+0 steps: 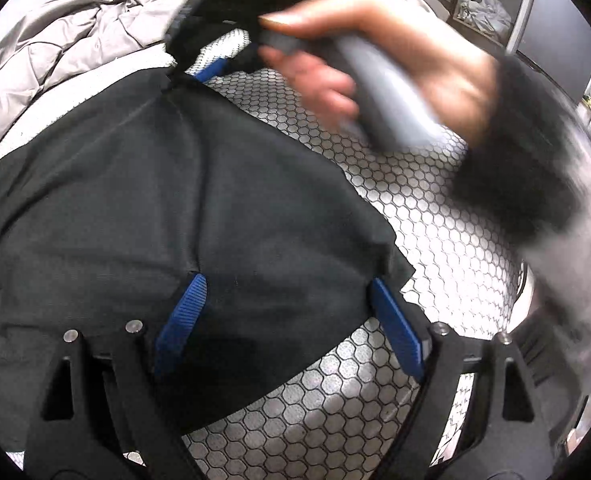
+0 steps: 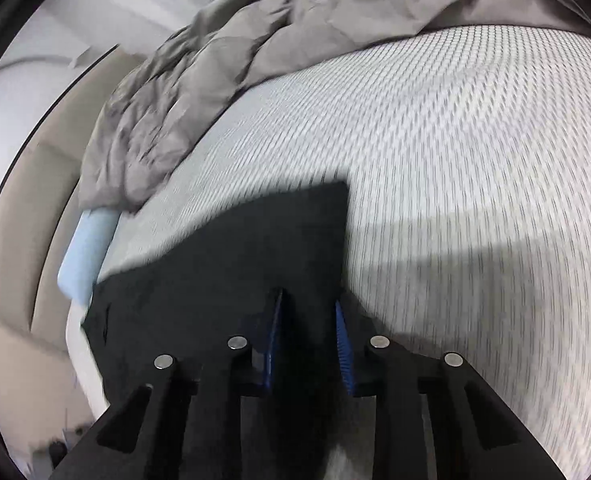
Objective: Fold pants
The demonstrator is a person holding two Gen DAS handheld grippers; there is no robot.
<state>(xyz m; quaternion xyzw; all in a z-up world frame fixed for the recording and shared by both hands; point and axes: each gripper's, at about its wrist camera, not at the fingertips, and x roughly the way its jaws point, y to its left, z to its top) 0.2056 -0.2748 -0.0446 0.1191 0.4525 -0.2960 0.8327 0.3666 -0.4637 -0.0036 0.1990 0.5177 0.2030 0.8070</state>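
Left wrist view: black pants lie spread on the bed, which has a hex-patterned cover, and the fabric drapes over the left claw. Its two blue pads are wide apart: one pokes out on top of the cloth, the other sits at the cloth's edge. I read that as open, with nothing pinched. Farther out, the right claw is heavily blurred. The person's right hand is wrapped around its grey handle, and a blue pad sits right at the far corner of the pants. Right wrist view: right claw has its pads narrowly spaced with black fabric between them, so it looks clamped on the pants. Motion blur makes contact hard to confirm. A squared-off corner of the cloth sticks out ahead over the bed. A rumpled grey duvet sits well apart at the back. Progress, as a judgement: early to middle. The garment looks flat and partly doubled, with seams showing. No compact folded stack yet. Remaining: carry the gripped end across, align edges, fold again and flatten.
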